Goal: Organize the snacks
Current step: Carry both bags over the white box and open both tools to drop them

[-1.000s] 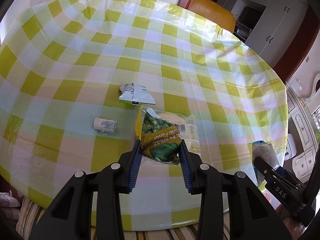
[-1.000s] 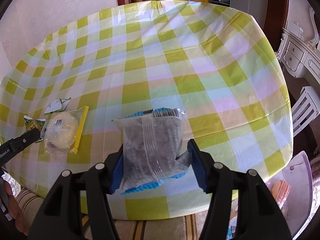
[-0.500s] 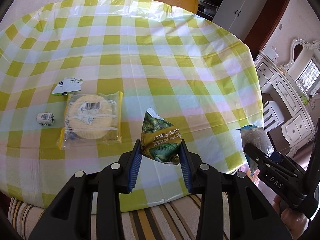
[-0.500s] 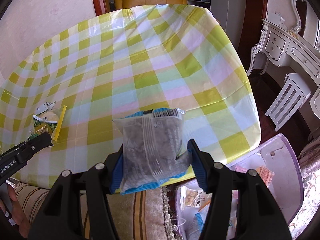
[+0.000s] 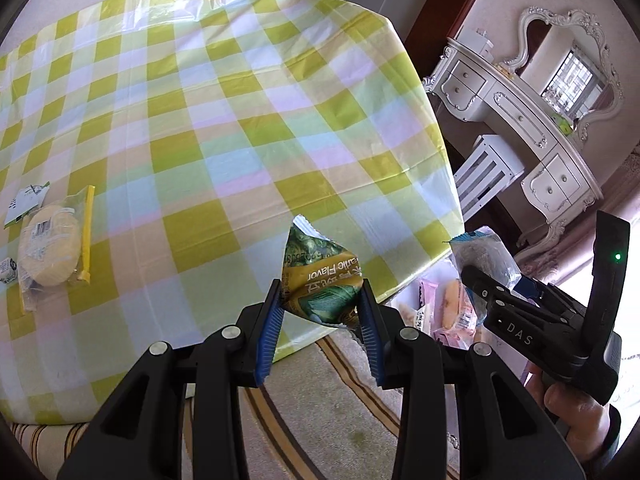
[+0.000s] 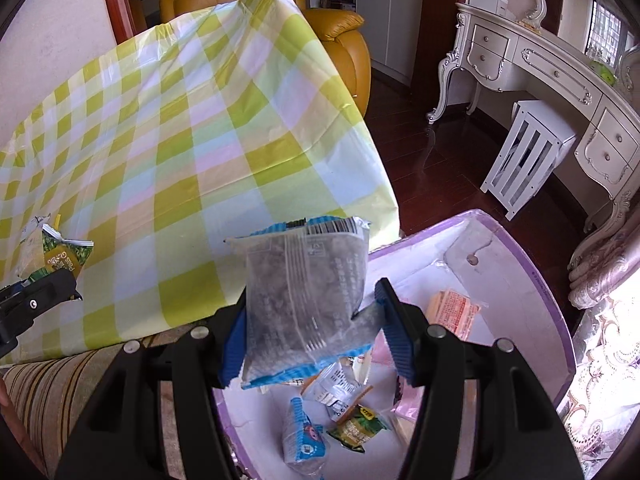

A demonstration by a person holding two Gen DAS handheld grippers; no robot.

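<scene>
The right gripper (image 6: 310, 328), jaws pinching a grey packet (image 6: 304, 292), hangs over the bin (image 6: 532, 276) at its five o'clock, presumably for dropping, while the left gripper (image 5: 320, 312) clamps a green pea bag (image 5: 320, 276) off the table (image 5: 240, 120) edge.

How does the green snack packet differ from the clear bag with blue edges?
The green packet is opaque, printed and pinched into a pyramid; the clear bag is flat and shows dark contents. The green packet hangs by the table edge; the clear bag hangs above the purple-rimmed bin. Each is clamped in a gripper: left, right.
</scene>
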